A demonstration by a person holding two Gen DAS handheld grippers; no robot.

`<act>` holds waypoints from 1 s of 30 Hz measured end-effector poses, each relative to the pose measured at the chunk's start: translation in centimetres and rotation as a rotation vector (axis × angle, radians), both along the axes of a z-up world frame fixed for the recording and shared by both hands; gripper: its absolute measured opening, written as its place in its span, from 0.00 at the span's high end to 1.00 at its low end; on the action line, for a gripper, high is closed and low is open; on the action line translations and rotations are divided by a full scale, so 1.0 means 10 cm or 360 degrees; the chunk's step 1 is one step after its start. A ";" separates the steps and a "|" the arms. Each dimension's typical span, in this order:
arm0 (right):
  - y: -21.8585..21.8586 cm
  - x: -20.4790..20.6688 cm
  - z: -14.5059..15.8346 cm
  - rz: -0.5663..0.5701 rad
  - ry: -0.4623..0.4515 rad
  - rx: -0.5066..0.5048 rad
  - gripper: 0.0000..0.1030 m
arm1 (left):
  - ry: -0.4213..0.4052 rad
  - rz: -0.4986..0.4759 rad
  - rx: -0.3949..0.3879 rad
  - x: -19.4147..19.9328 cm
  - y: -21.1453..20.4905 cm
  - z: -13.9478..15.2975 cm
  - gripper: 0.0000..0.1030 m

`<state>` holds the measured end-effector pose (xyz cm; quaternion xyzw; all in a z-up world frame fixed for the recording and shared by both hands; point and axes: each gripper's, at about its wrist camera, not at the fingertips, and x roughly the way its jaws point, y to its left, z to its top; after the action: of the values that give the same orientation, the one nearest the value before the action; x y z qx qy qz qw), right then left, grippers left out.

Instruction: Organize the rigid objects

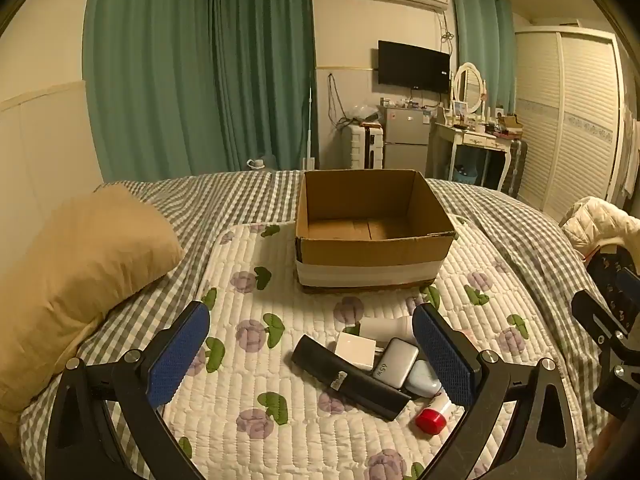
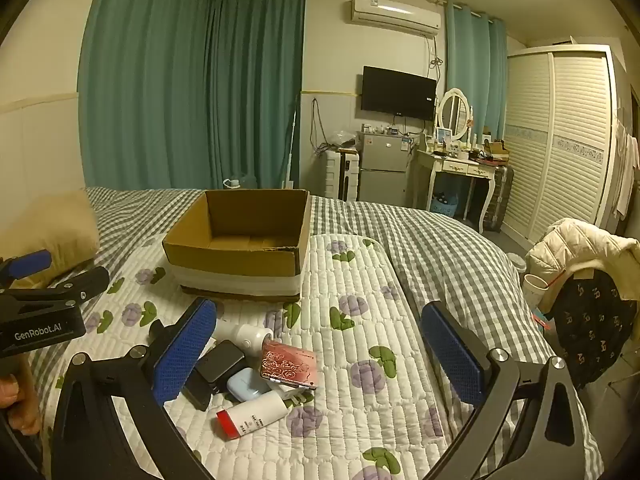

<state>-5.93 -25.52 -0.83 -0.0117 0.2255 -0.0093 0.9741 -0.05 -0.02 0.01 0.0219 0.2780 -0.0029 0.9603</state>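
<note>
Grippers both wide open, nothing held.
I see left gripper (image 1: pixel 312 354) low over clutter; right gripper (image 2: pixel 320 354) beside it; cardboard box (image 1: pixel 372 244) upper centre.

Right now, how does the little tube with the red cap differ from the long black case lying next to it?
The red-capped tube is white with printed text and rounded; the long black case is dark, flat-sided and boxy. The tube is shorter, the case clearly longer. The tube lies at the near edge of the pile on bare quilt; the case has a white charger and a silver power bank leaning on it. Both lie flat on the flowered quilt, outside the cardboard box.
</note>
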 end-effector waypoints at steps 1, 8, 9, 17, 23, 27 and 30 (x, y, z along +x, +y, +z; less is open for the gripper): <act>-0.01 0.00 0.00 -0.0001 0.0002 0.0007 0.00 | -0.0003 -0.0001 0.0006 0.00 0.00 0.00 0.00; -0.02 0.01 -0.01 -0.0002 0.0008 0.0018 0.00 | 0.0009 0.0013 -0.0015 -0.02 0.01 0.01 0.00; -0.03 0.01 0.00 -0.0003 0.0012 0.0023 0.00 | 0.0006 0.0018 -0.0014 -0.03 0.02 0.02 0.00; -0.02 0.01 0.00 -0.0002 0.0005 -0.0011 0.00 | -0.0004 0.0030 -0.0008 0.00 0.00 -0.01 0.00; -0.03 -0.02 0.01 0.0003 -0.0003 -0.0017 0.00 | 0.0001 0.0032 -0.0035 0.00 0.02 -0.02 0.00; -0.04 -0.02 0.01 0.0002 -0.0003 -0.0016 0.00 | 0.0002 0.0039 -0.0038 -0.01 0.03 -0.01 0.00; -0.03 -0.02 0.00 0.0009 0.0006 -0.0018 0.00 | 0.0003 0.0040 -0.0050 -0.01 0.04 -0.02 0.00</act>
<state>-6.18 -25.79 -0.80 -0.0178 0.2272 -0.0078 0.9736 -0.10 0.38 -0.24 0.0034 0.2790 0.0048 0.9603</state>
